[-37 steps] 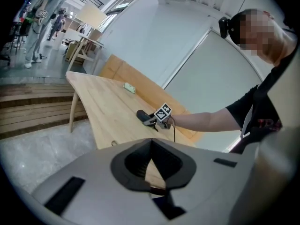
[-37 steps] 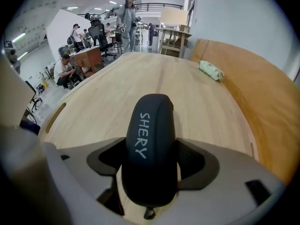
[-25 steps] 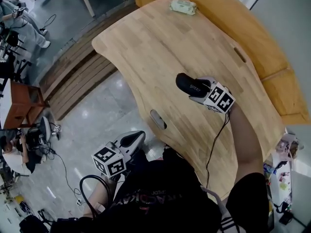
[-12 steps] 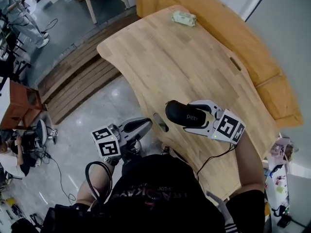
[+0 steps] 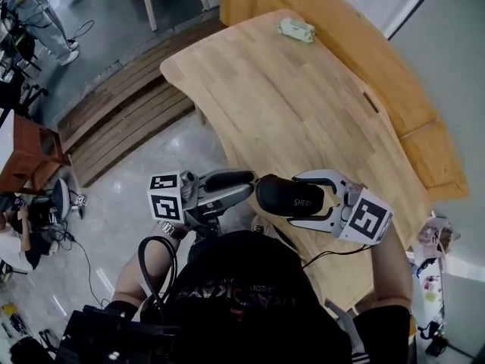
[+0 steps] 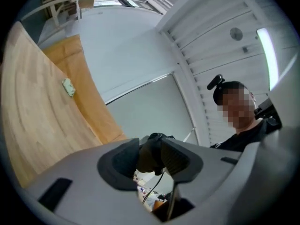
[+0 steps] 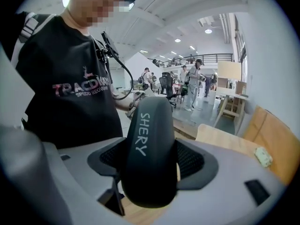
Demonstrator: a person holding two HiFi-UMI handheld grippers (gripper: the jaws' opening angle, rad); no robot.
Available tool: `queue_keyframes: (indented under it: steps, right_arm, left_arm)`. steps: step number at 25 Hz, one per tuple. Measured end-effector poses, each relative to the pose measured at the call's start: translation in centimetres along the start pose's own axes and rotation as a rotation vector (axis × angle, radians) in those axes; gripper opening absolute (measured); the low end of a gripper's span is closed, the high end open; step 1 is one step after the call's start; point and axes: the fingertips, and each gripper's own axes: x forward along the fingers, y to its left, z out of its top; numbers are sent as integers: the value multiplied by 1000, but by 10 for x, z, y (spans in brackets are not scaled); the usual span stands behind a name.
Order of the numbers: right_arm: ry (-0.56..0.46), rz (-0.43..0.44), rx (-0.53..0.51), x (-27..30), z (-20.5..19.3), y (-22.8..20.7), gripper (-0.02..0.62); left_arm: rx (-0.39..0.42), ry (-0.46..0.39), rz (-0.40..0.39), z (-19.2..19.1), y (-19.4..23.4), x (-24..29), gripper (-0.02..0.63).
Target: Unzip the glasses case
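Black oblong hard-shell glasses case (image 5: 279, 194), white "SHERY" lettering: held off the surface at the near curved edge of the light wooden table (image 5: 303, 105), close before the person's black T-shirt (image 5: 250, 294).

Right gripper (image 5: 294, 200): jaws pinch the case across its middle, pads on both long sides. A black cable (image 5: 333, 250) runs from it toward the person.

Left gripper (image 5: 247, 182): comes in from the left, off the table, over the glossy grey floor (image 5: 151, 165). Its jaws have just been opening and stand apart, with the case's dark left end in the gap at the tips. Whether the pads touch it cannot be told.

Table top mostly bare. A pale green packet (image 5: 296, 29) lies at the far end, well apart. An orange-brown wooden panel (image 5: 394, 67) borders the far-right edge. A slatted wooden platform (image 5: 114, 120) lies on the floor to the left.
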Motion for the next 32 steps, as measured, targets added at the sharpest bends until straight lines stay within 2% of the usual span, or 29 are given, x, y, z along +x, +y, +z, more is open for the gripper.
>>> queue_keyframes:
  steps: [2, 4, 8, 11, 15, 20, 25, 27, 32]
  right_arm:
    - [-3, 13, 3, 1, 7, 5, 345]
    - [7, 20, 2, 1, 12, 9, 345]
    - [39, 38, -10, 6, 17, 15, 345]
    - [57, 42, -20, 12, 19, 12, 345]
    - [43, 8, -60, 18, 22, 5, 345]
    - [63, -14, -101, 20, 23, 2, 345]
    - [100, -25, -125, 23, 19, -1, 345]
    - [110, -20, -132, 24, 18, -1, 345]
    - [78, 31, -92, 26, 21, 0, 345]
  left_arm:
    - [30, 25, -39, 2, -7, -1, 137]
    - [24, 46, -94, 3, -14, -3, 137]
    - [-60, 57, -252, 7, -33, -6, 137]
    - [-103, 54, -305, 13, -36, -10, 137]
    - [-115, 64, -298, 15, -31, -13, 133]
    - [-72, 83, -268, 11, -28, -15, 42]
    - [-46, 102, -248, 8, -25, -17, 38]
    - [0, 122, -229, 6, -25, -18, 38]
    - [215, 192, -184, 4, -30, -23, 43]
